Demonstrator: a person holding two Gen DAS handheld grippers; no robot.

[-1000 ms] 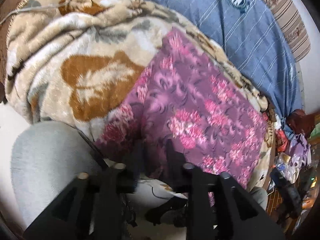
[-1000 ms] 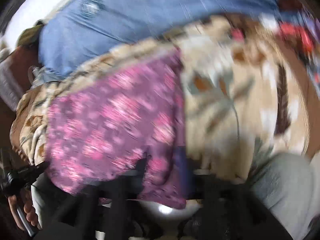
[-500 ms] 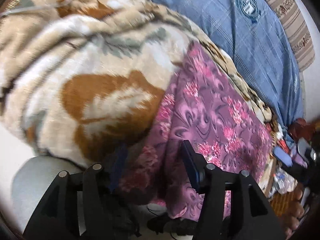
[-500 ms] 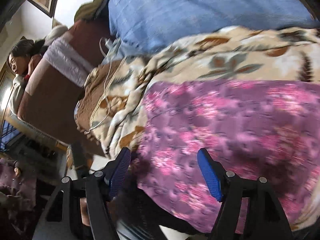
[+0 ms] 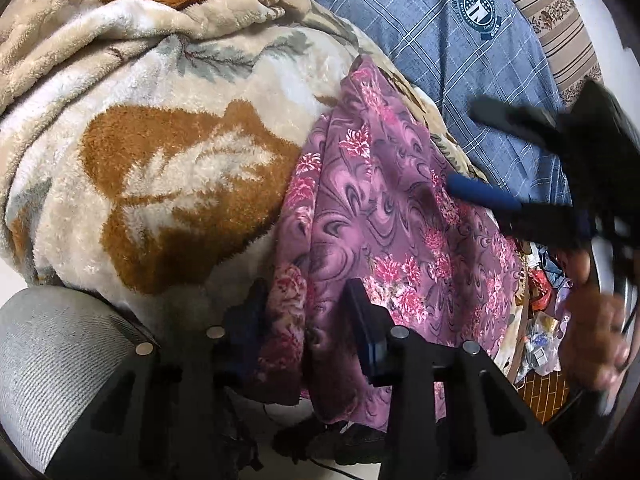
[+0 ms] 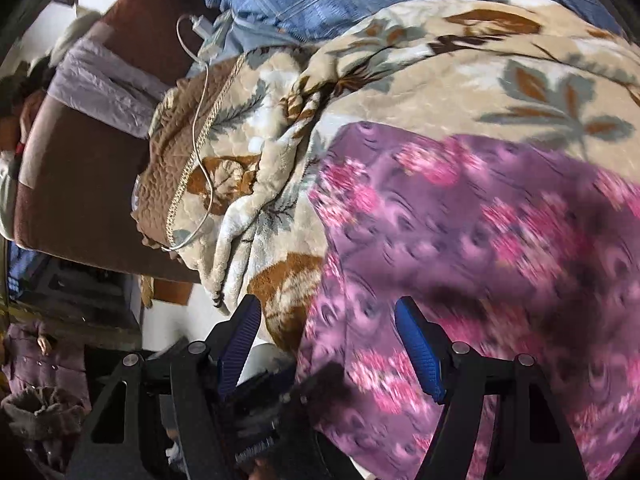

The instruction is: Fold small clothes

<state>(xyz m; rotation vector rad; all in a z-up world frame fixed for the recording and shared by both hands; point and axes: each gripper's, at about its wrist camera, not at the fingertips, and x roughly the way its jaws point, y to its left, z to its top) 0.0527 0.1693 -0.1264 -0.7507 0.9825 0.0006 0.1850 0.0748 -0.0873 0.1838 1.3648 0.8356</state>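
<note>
- A purple floral cloth (image 5: 380, 216) is seen draped over a beige plush blanket (image 5: 160, 140) on a bed, its lower edge hanging past the blanket's edge.
- A fold of the cloth's hanging edge is seen between the fingers of the left hand-held gripper (image 5: 304, 320); the jaws are parted, and whether the fabric is pinched cannot be told.
- The right hand-held gripper (image 6: 328, 340) is held wide open over the cloth's left edge, nothing being clamped; its blue pads (image 6: 418, 346) are visible.
- A blue checked sheet (image 5: 460, 40) lies beyond the blanket.
- A white cable (image 6: 200, 120) is laid across the blanket's brown quilted border.
</note>
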